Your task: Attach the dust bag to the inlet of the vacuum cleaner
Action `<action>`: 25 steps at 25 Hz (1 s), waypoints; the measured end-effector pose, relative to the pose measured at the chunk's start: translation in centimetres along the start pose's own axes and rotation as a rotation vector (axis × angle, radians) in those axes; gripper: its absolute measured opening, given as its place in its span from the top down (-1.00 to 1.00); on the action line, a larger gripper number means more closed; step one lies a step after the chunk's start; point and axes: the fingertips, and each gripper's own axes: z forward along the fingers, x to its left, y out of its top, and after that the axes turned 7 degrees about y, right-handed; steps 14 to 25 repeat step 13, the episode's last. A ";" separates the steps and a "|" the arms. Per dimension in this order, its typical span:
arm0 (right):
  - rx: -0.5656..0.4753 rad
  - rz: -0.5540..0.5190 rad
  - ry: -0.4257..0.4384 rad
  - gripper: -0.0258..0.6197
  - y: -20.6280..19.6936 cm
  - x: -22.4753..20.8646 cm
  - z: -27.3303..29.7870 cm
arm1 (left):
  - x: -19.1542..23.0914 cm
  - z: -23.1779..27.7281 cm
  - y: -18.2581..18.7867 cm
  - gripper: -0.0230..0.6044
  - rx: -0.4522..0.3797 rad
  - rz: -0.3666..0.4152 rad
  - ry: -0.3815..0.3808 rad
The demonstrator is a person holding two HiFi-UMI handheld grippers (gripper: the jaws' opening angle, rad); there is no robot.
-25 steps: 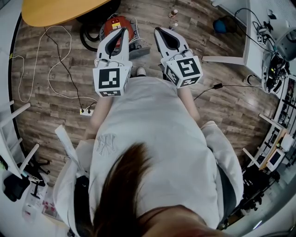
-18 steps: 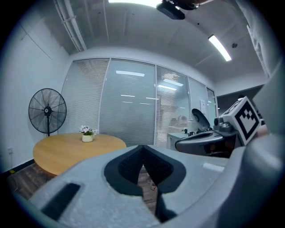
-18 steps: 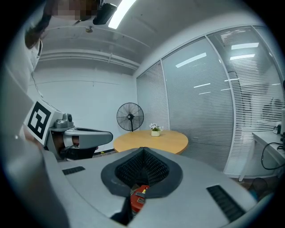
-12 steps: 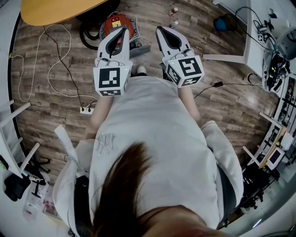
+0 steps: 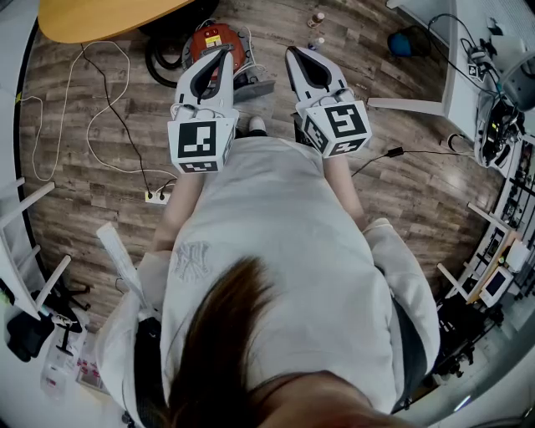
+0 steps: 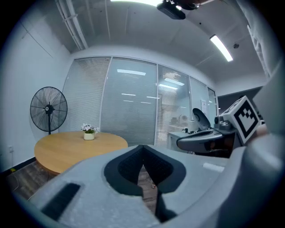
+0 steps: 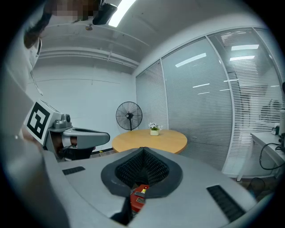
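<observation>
In front of the person's waist, the left gripper (image 5: pixel 223 53) and the right gripper (image 5: pixel 291 53) sit side by side, near level. Both are clenched with nothing between the jaws; the left gripper view and the right gripper view each show the pads meeting. Beyond their tips the red vacuum cleaner (image 5: pixel 216 39) stands on the wooden floor (image 5: pixel 401 192), at the floor's far side, just beside the edge of the round bench (image 5: pixel 100 17), with its black hose (image 5: pixel 159 63) coiled to its left. A grey flat piece (image 5: pixel 255 86) lies against the vacuum; whether it is the dust bag or a lid I cannot tell. Step, as I judge it: approach, no attaching begun. The next move calls for lowering toward the vacuum, opening one gripper and finding the bag and the inlet.
</observation>
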 end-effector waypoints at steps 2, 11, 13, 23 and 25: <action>0.000 0.000 -0.002 0.91 0.0 0.0 0.1 | 0.1 0.1 0.0 0.87 -0.001 0.001 -0.001; 0.004 -0.001 -0.009 0.91 0.0 -0.2 0.1 | 0.2 0.4 -0.1 0.87 0.000 -0.003 -0.003; 0.006 -0.001 -0.012 0.91 0.0 -0.4 0.1 | 0.2 0.5 -0.1 0.87 0.001 -0.005 -0.004; 0.006 -0.001 -0.012 0.91 0.0 -0.4 0.1 | 0.2 0.5 -0.1 0.87 0.001 -0.005 -0.004; 0.006 -0.001 -0.012 0.91 0.0 -0.4 0.1 | 0.2 0.5 -0.1 0.87 0.001 -0.005 -0.004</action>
